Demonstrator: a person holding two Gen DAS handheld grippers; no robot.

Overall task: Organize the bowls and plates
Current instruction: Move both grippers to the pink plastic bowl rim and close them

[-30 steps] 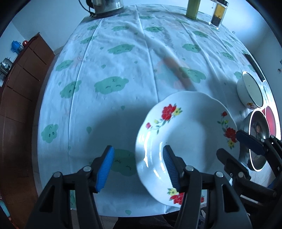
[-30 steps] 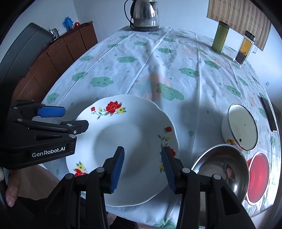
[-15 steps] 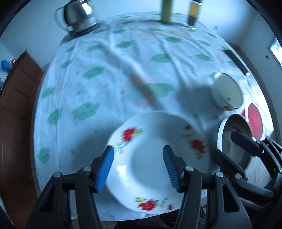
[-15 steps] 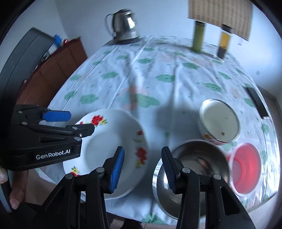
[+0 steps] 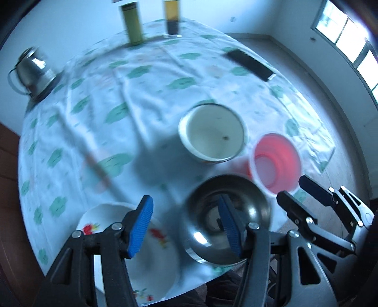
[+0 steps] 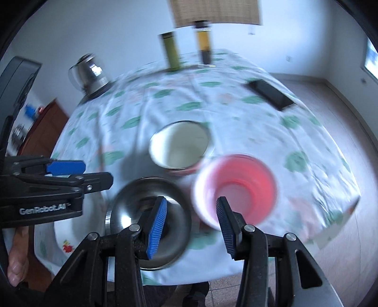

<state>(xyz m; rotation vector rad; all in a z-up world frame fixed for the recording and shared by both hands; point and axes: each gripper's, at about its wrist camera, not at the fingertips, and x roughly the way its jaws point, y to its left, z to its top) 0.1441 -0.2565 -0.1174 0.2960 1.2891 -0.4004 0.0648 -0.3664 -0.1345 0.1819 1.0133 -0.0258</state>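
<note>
A white floral plate (image 5: 151, 262) lies at the table's near left edge. A steel bowl (image 5: 226, 219) sits to its right, with a white enamel bowl (image 5: 212, 134) beyond it and a pink bowl (image 5: 276, 163) to the right. My left gripper (image 5: 186, 226) is open and empty, hovering between the plate and the steel bowl. My right gripper (image 6: 191, 226) is open and empty, hovering between the steel bowl (image 6: 151, 212) and the pink bowl (image 6: 236, 189). The white bowl (image 6: 179, 146) lies beyond them. The left gripper (image 6: 80, 172) shows at the left of the right wrist view.
A cloud-print tablecloth (image 5: 146, 99) covers the table. At the back stand a steel kettle (image 5: 33, 70), a green flask (image 5: 132, 26) and an amber jar (image 5: 172, 19). A black phone (image 5: 250, 65) lies far right. A wooden cabinet (image 6: 42, 127) stands left.
Both grippers have swung right, from over the floral plate to the steel and pink bowls. Both stay open and empty. The dishes have not moved.
</note>
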